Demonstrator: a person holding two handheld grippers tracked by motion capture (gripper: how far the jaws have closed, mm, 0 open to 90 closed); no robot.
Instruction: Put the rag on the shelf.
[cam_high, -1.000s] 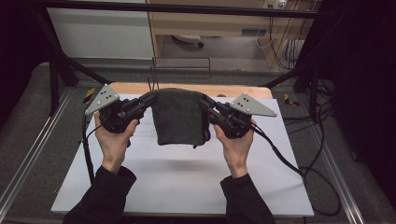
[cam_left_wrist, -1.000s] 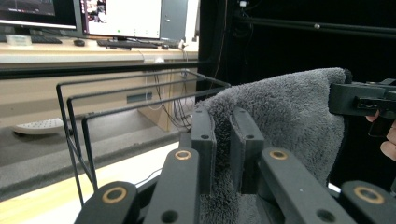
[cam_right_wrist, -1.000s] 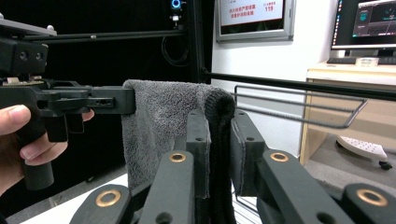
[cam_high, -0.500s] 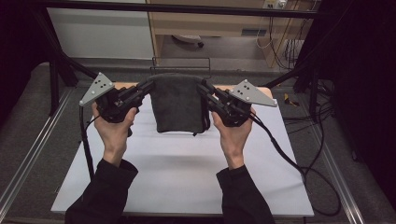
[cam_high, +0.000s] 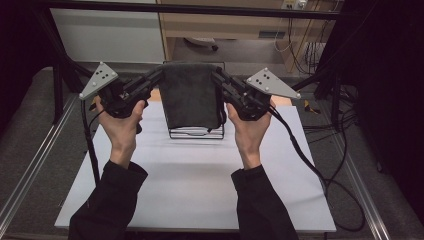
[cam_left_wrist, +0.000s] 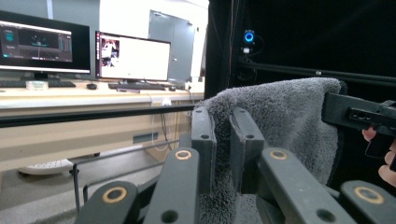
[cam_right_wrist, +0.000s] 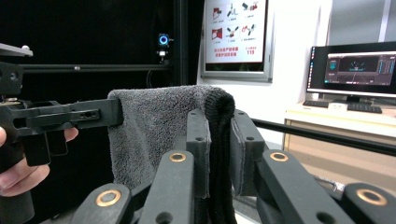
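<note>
A: Item one, the dark grey towel (cam_high: 190, 95)?
B: Held up in the air between the two tools, hanging folded above the white worktop (cam_high: 200, 175). The left tool (cam_high: 159, 76) pinches its upper left corner, the right tool (cam_high: 216, 76) its upper right corner.

A: Tool states?
B: In the left gripper view the left tool (cam_left_wrist: 223, 144) has its jaws closed down to the thickness of the cloth (cam_left_wrist: 285, 121). In the right gripper view the right tool (cam_right_wrist: 219, 149) is likewise clamped on the folded edge (cam_right_wrist: 161, 126).

A: Seen from above but not from the tools?
B: A black wire rack (cam_high: 196, 132) on the worktop, just below the towel's hem.

A: And the reverse?
B: Monitors (cam_left_wrist: 133, 58) on a desk beyond the left tool; a wall poster (cam_right_wrist: 235, 35) beyond the right.

A: Hidden parts?
B: The towel covers most of the rack; its form is hard to make out.
</note>
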